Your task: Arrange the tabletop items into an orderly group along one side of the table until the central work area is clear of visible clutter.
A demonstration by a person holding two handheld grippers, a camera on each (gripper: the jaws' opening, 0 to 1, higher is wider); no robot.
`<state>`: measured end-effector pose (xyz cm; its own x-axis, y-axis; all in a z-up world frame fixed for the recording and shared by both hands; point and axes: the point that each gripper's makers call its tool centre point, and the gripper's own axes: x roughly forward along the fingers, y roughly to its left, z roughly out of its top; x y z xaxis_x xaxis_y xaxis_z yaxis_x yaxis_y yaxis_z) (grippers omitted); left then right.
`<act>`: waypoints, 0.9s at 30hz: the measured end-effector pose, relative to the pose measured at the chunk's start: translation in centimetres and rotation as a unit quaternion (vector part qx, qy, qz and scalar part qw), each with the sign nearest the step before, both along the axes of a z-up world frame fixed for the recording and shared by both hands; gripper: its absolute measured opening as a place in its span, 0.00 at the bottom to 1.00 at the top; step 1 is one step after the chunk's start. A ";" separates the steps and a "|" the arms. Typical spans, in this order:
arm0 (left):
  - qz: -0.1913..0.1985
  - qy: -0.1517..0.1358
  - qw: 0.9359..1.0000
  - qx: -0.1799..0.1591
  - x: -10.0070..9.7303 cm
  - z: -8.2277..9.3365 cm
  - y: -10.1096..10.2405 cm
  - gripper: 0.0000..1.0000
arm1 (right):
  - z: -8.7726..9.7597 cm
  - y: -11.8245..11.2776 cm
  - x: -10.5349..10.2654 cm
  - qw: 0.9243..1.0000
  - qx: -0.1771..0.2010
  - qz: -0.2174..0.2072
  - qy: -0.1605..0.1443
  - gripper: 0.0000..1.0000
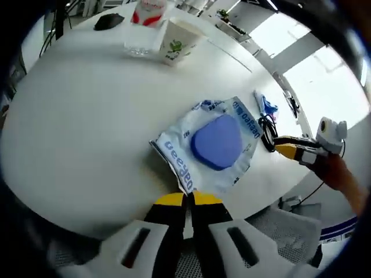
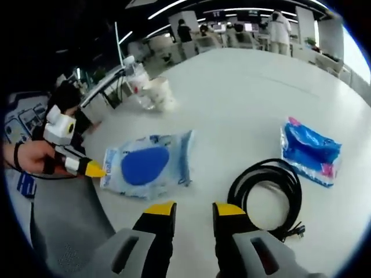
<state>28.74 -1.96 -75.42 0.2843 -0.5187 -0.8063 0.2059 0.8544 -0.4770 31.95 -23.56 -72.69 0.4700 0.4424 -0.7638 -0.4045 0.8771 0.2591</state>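
White desk (image 2: 243, 87) carries everything. Clear bag with blue pad (image 1: 215, 142) is pinched at its near edge by the closed left fingers (image 1: 188, 198). Black cable coil (image 2: 268, 188) lies ahead of the right fingers (image 2: 194, 210), parted, nothing held. Blue packet (image 2: 310, 150) sits just beside the coil.

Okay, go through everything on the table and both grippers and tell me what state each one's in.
Left gripper: shut on the wet-wipe pack's edge.
Right gripper: open, holding nothing.
Wet-wipe pack: lying flat, blue lid closed.
Black cable: coiled, loose on the table.
Blue packet: lying flat, sealed as far as visible.
Paper cup: upright.
Bottle: upright, partly cut off.
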 end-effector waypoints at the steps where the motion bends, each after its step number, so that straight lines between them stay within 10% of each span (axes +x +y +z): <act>1: 0.000 -0.001 1.000 0.001 0.1 0.0 0.1 0.00 | 0.0 0.3 0.0 1.000 0.000 0.002 0.000 0.23; 27: 0.037 -0.056 0.998 0.011 4.5 0.2 4.6 0.09 | -0.6 4.9 0.3 0.999 0.027 -0.006 0.024 0.21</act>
<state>33.27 2.66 -75.21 0.4099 -0.4759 -0.7781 0.1921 0.8790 -0.4364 32.22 -18.70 -73.34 0.4389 0.4781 -0.7608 -0.3799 0.8660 0.3251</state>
